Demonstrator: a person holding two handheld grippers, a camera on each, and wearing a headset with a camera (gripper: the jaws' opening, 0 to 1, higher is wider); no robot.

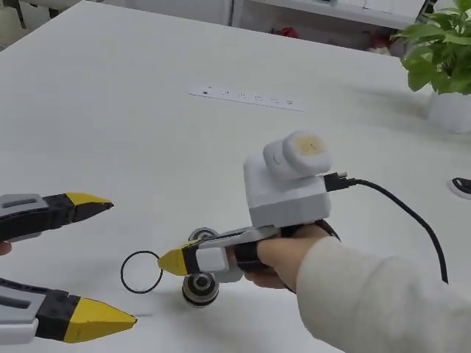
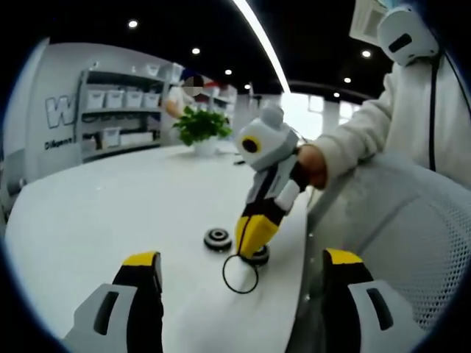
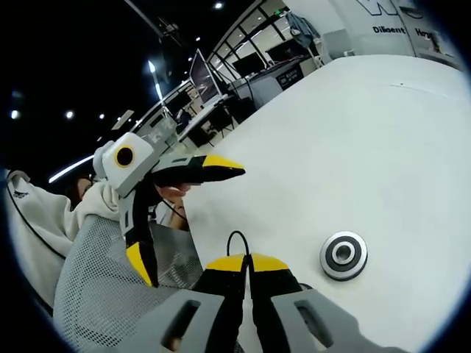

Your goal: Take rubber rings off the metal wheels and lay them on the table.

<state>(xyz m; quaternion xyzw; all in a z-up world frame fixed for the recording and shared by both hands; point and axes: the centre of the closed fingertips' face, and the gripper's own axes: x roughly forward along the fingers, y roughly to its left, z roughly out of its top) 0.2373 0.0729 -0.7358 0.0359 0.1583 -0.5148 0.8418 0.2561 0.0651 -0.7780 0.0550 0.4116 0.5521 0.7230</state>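
Low over the table (image 1: pixel 147 132), near its front edge, my right gripper (image 1: pixel 171 262) has its jaws pressed together on the ring (image 1: pixel 141 272). I hold the ring out sideways and nearly flat so it should drop without rolling. I cannot tell whether it touches the surface yet. The near wheel (image 1: pixel 200 288) sits just beside my right jaws and the far wheel (image 1: pixel 202 237) just behind them, close enough for the next pull. My left gripper (image 1: pixel 116 262) waits beside the ring, jaws wide apart, probably ready to steady a wheel.
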